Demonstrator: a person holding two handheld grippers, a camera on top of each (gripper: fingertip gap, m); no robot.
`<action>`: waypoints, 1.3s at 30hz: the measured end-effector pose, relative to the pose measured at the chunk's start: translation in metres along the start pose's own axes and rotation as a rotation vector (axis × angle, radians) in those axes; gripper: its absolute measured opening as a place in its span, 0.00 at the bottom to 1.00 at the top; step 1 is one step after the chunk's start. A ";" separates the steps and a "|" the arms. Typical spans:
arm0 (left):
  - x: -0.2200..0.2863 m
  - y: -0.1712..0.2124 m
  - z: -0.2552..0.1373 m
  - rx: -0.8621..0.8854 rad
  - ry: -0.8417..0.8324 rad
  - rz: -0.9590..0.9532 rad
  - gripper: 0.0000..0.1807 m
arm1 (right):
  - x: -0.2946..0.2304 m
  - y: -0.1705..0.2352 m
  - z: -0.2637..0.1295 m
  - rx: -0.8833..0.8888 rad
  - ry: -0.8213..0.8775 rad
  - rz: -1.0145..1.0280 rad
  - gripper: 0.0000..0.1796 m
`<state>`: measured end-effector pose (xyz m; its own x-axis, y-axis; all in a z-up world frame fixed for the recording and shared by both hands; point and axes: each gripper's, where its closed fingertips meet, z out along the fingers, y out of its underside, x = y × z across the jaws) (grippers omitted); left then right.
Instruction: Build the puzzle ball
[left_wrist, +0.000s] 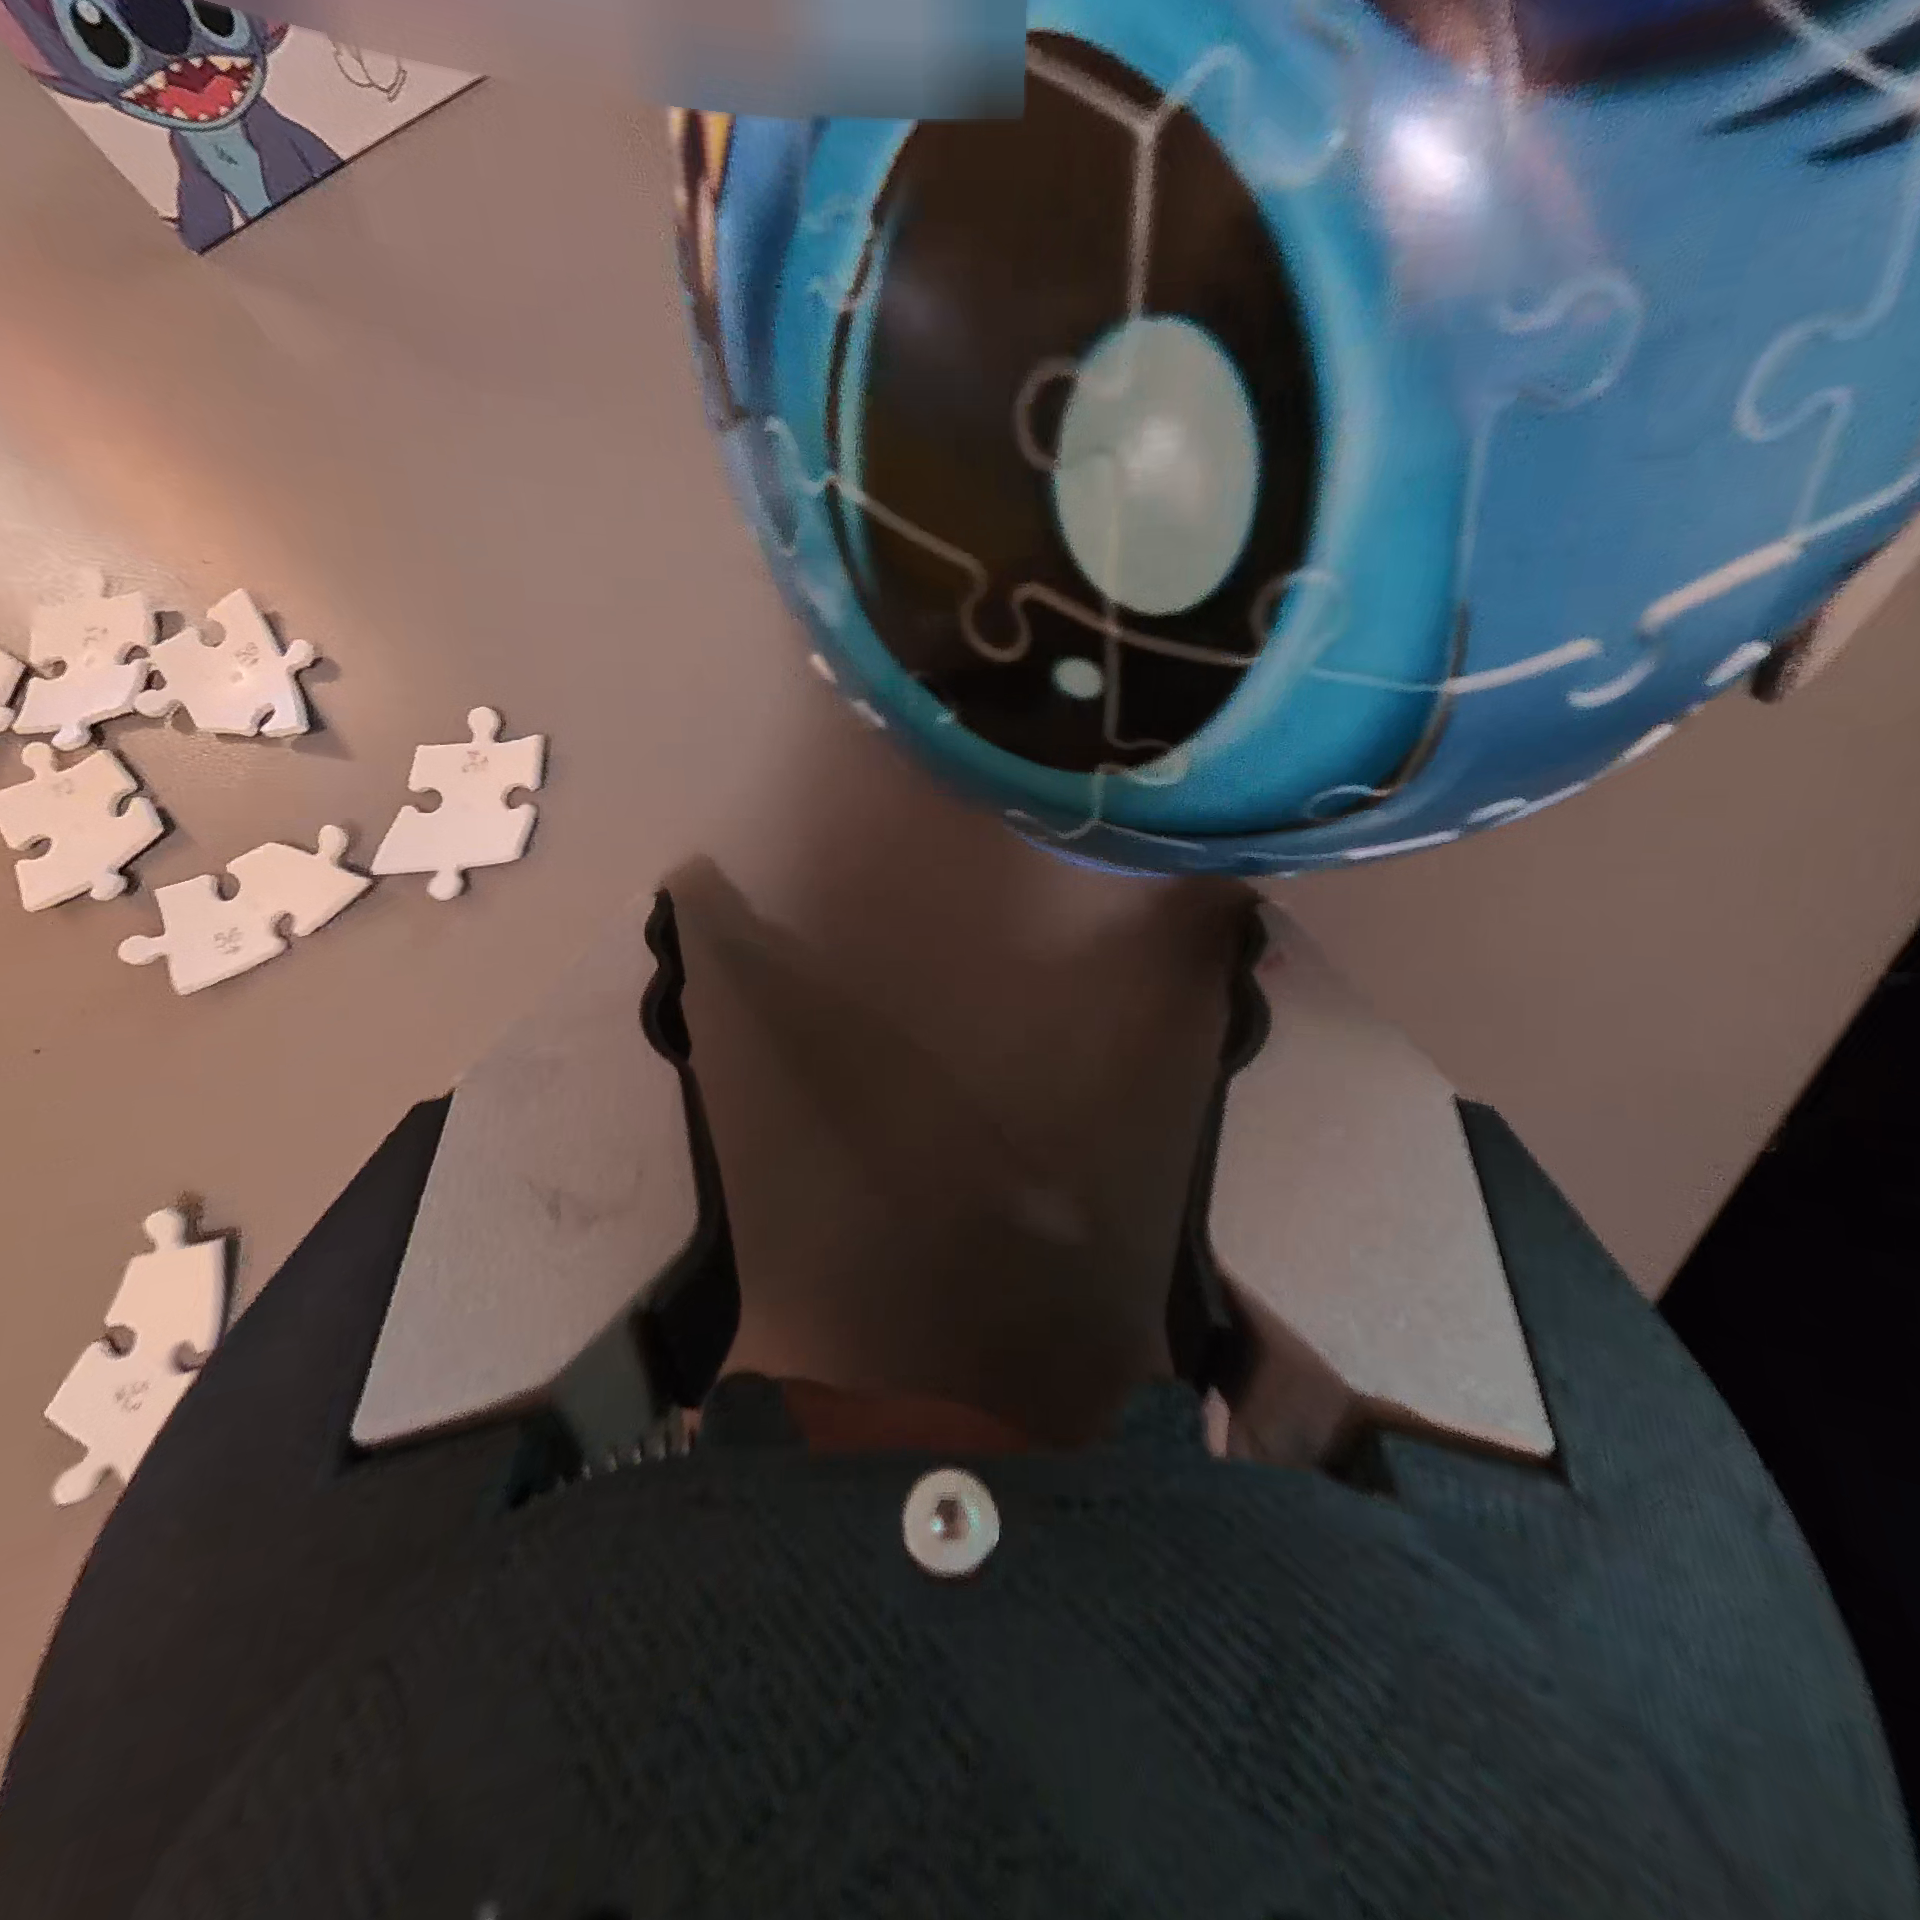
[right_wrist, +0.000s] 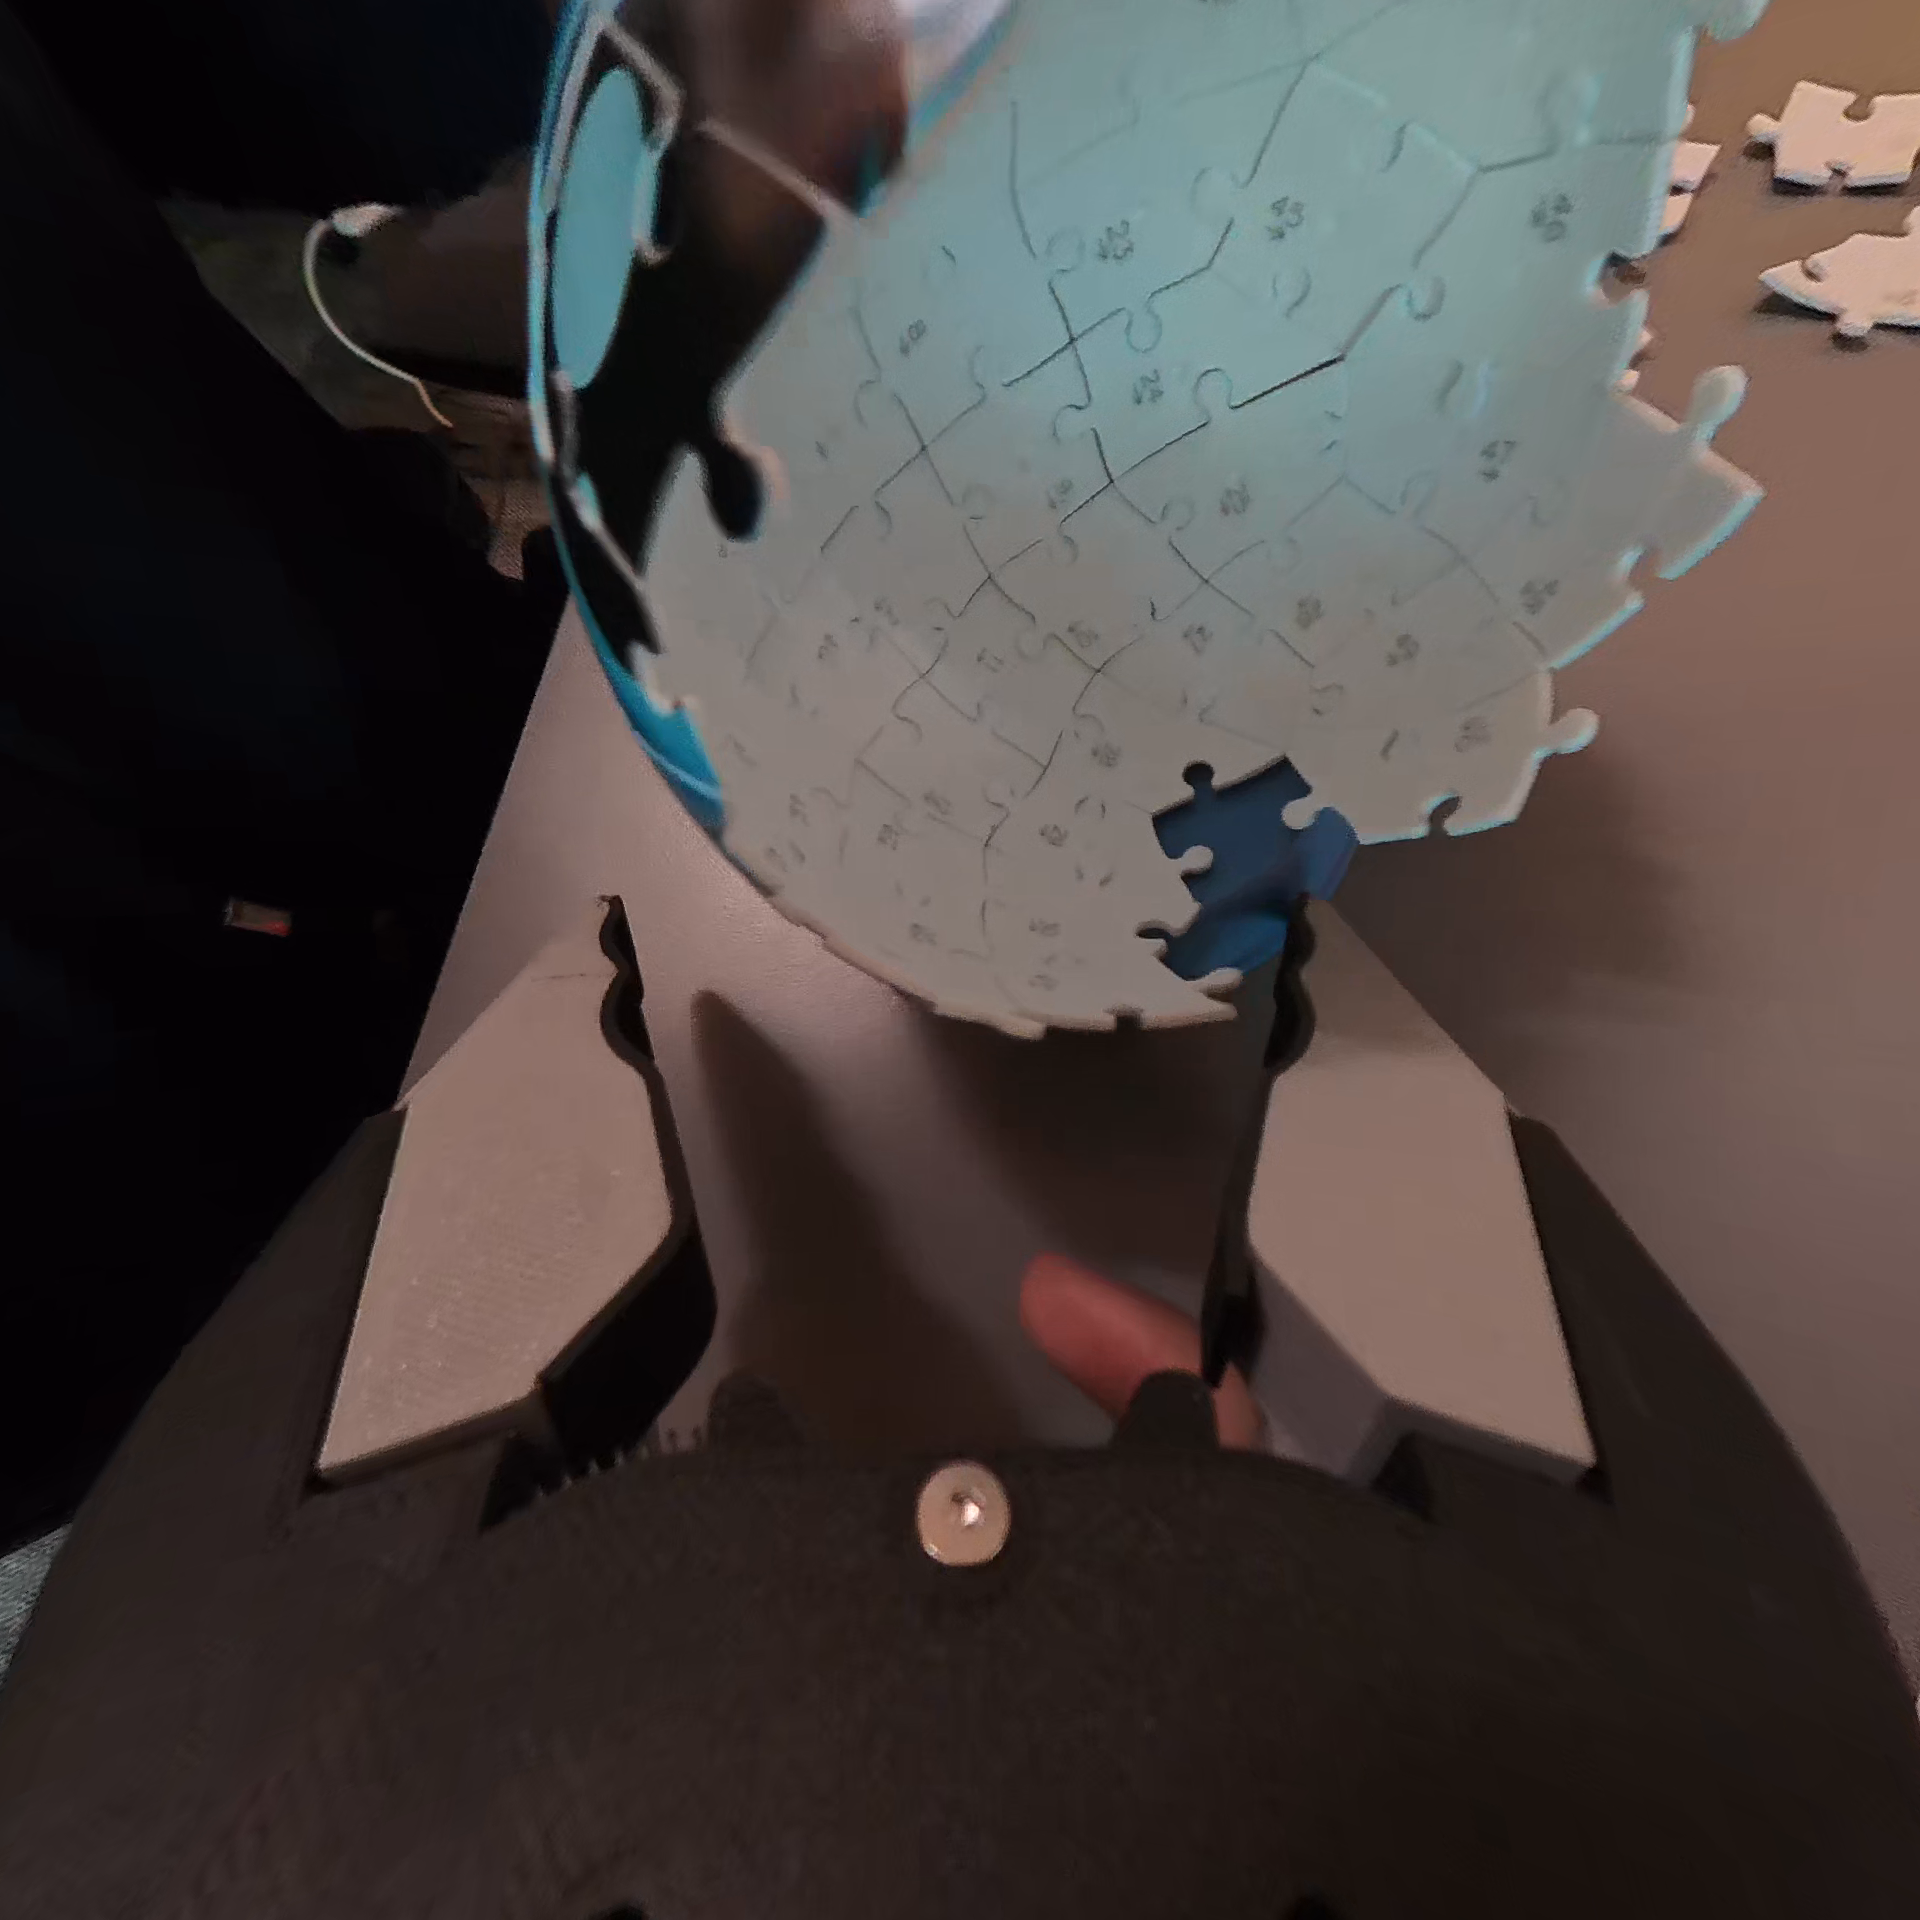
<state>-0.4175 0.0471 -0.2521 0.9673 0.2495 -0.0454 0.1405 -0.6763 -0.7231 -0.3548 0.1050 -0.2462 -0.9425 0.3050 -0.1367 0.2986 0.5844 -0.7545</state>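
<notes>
Both claws are standing wide open and gripping nothing. Just ahead of the left gripper (left_wrist: 956, 935), slightly to its right, the puzzle ball (left_wrist: 1351, 468) is showing its glossy blue outer face with a large dark eye printed across the joined pieces. What is supporting the ball is not visible. The right gripper (right_wrist: 951, 961) is looking into the same shell from the other side, where the pale numbered inner face (right_wrist: 1143, 520) is ending in a ragged, unfinished rim; a blue piece (right_wrist: 1247, 873) is sitting at that rim, close against the right-hand fingertip. The shell is probably handling as light, thin and hollow, with a slick outside, and its joints may be popping apart under a hard squeeze, so a gentle pinch across the finished wall looks safest. Loose white pieces (left_wrist: 457, 800) are lying face down on the table (left_wrist: 520, 416), well to the left of the left claw.
</notes>
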 end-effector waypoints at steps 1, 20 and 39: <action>-0.003 0.000 -0.001 0.002 -0.009 -0.002 0.57 | -0.002 0.001 0.001 -0.005 0.010 -0.007 0.67; 0.009 0.001 -0.015 0.063 0.020 0.119 0.57 | -0.018 0.001 0.011 -0.022 0.113 0.013 0.69; -0.032 0.022 -0.039 0.086 0.100 0.062 0.56 | -0.067 -0.019 0.033 0.048 0.120 0.154 0.66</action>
<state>-0.4372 -0.0027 -0.2392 0.9904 0.1360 -0.0264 0.0651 -0.6251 -0.7778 -0.3023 0.0484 -0.2436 -0.8610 0.4767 -0.1774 0.4273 0.4884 -0.7608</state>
